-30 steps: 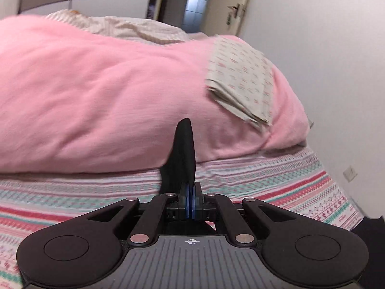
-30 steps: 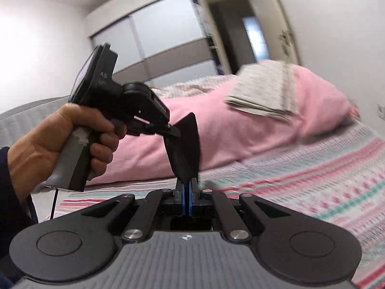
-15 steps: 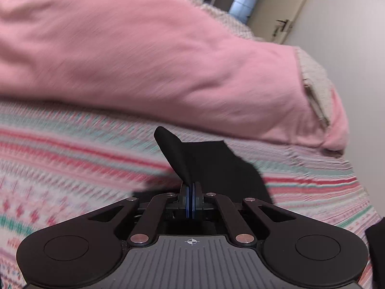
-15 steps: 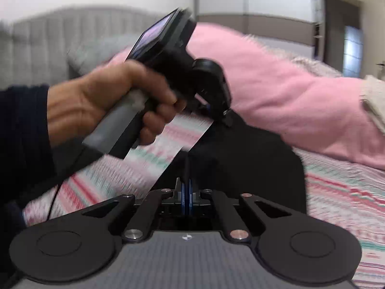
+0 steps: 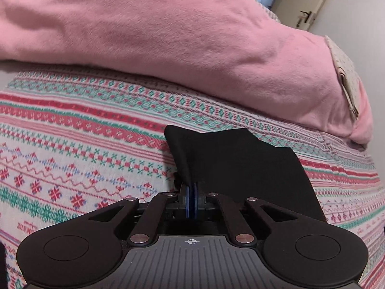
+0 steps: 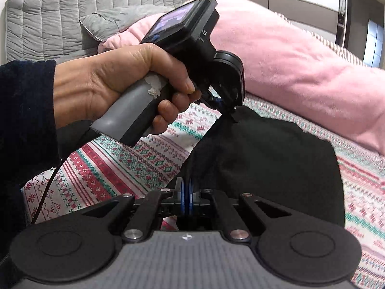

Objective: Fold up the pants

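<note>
While both grippers pinch the black pants (image 5: 243, 166), a pink duvet (image 5: 168, 38) seemingly crowds behind.

The pants (image 5: 243, 166) lie on the bedspread (image 5: 72, 144) at the lower centre of the left wrist frame, spreading toward the lower right. Behind them, a blanket (image 5: 168, 36) fills the upper frame, with a folded cloth (image 5: 346, 77) on its right end. A door (image 5: 305, 16) stands at the upper right. In the right wrist frame, the left tool (image 6: 225, 104) sits at the centre, touching the pants' upper edge; the left hand (image 6: 115, 84) is to its left. A headboard (image 6: 60, 16) and pillow (image 6: 113, 21) occupy the upper left.
</note>
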A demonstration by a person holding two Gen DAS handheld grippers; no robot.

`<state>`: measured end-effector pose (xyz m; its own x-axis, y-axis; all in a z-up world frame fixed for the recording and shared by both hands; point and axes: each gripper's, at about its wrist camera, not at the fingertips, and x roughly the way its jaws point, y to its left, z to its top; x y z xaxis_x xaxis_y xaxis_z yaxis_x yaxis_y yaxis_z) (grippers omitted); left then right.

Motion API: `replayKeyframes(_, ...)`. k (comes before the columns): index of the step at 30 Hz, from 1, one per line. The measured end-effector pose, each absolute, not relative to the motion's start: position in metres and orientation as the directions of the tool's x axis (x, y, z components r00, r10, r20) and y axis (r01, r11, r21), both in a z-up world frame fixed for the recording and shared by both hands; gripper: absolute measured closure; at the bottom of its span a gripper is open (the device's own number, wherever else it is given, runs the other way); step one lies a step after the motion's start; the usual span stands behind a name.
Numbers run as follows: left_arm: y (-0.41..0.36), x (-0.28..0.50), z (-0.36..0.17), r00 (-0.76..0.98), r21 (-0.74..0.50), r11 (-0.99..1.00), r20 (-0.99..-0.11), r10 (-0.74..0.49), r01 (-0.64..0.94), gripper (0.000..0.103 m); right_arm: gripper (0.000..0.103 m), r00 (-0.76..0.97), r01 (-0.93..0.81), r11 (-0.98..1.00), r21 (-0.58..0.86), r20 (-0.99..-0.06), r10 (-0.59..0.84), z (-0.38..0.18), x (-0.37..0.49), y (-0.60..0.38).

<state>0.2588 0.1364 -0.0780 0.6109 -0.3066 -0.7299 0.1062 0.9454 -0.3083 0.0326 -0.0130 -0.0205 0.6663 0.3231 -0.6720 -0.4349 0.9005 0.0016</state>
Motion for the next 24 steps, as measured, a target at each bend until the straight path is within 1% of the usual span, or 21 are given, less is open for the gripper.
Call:
replayKeyframes(2,0.137,0.256,-0.077,0.618,-0.305,0.947,-0.726,-0.3,0.101,0.099,0.081,0.651,-0.44,0.898,0.018,-0.682,0.333,-0.019,0.032,-0.013)
replayKeyframes(4,0.136,0.254,-0.077,0.623,-0.297,0.95,-0.726,-0.291,0.098,0.099,0.077,0.636,-0.444,0.895,0.046,-0.687,0.351,-0.017,0.033,-0.014)
replayKeyframes(6,0.136,0.253,-0.077,0.628,-0.293,0.952,-0.725,-0.283,0.09,0.099,0.07,0.61,-0.46,0.883,0.097,-0.687,0.394,-0.014,0.033,-0.018)
replayKeyframes(9,0.137,0.249,-0.074,0.637,-0.296,0.952,-0.72,-0.277,0.08,0.099,0.067,0.572,-0.488,0.856,0.169,-0.68,0.46,-0.006,0.03,-0.026)
replayKeyframes(11,0.138,0.247,-0.072,0.641,-0.289,0.955,-0.721,-0.264,0.068,0.094,0.067,0.579,-0.486,0.857,0.173,-0.67,0.464,0.002,0.028,-0.033)
replayKeyframes(14,0.14,0.24,-0.069,0.641,-0.265,0.963,-0.732,-0.23,0.044,0.09,0.062,0.623,-0.443,0.882,0.159,-0.653,0.43,0.01,0.029,-0.051)
replayKeyframes(18,0.145,0.223,-0.055,0.654,-0.284,0.959,-0.724,-0.221,0.01,0.091,0.061,0.652,-0.284,0.939,0.192,-0.68,0.336,0.009,0.044,-0.087)
replayKeyframes(21,0.135,0.206,-0.038,0.672,-0.264,0.963,-0.702,-0.234,0.06,0.091,0.061,0.638,-0.197,0.964,0.181,-0.723,0.266,-0.002,0.053,-0.102)
replayKeyframes(24,0.121,0.188,-0.034,0.648,-0.296,0.949,-0.702,-0.296,0.112,0.091,0.061,0.587,-0.152,0.962,0.227,-0.763,0.272,-0.017,0.061,-0.106)
